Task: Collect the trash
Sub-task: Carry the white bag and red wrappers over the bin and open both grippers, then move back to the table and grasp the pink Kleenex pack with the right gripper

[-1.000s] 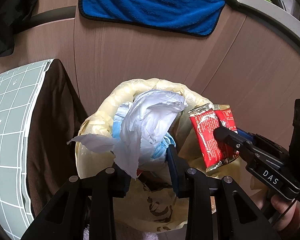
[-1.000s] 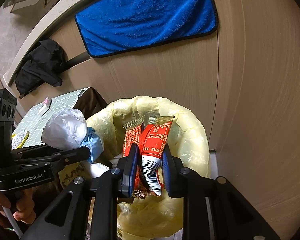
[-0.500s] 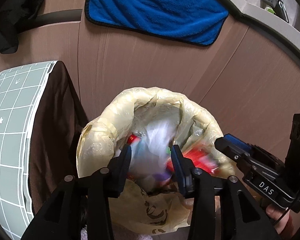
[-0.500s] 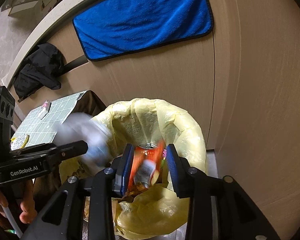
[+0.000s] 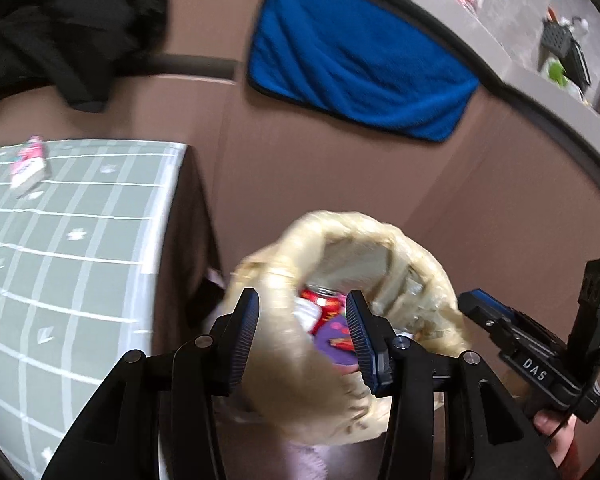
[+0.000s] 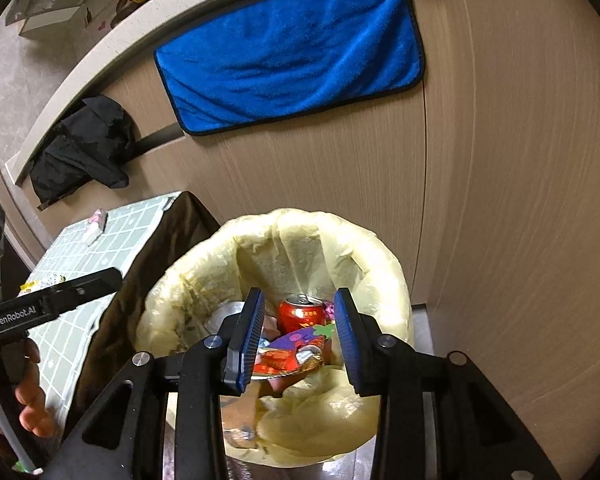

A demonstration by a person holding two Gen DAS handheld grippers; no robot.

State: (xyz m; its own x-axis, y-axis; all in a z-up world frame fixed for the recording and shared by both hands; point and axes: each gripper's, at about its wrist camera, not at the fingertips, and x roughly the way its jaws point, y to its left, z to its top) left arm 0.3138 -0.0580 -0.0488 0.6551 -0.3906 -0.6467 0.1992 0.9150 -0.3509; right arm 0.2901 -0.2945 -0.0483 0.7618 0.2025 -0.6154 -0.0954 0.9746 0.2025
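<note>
Both loads are now released: the white wad and red packets held a second ago lie in the yellow-lined bin [image 6: 364,248] beside a red can [image 6: 300,314]. Left gripper [image 5: 302,334] and right gripper [image 6: 298,338], fingers just opened and empty, angle downward over it. Litter remains on the worktop [image 5: 80,240].

Bin liner [image 5: 300,380] motion-blurred; pink packet [image 5: 27,164] illegible

Indoor light is dim and even, with soft shadows. The left wrist view is motion-blurred, worst on the yellow bin liner [image 5: 340,380] and checked tablecloth [image 5: 80,240]; the right wrist view is sharp. Both show strong fisheye bending and black vignetted corners.
</note>
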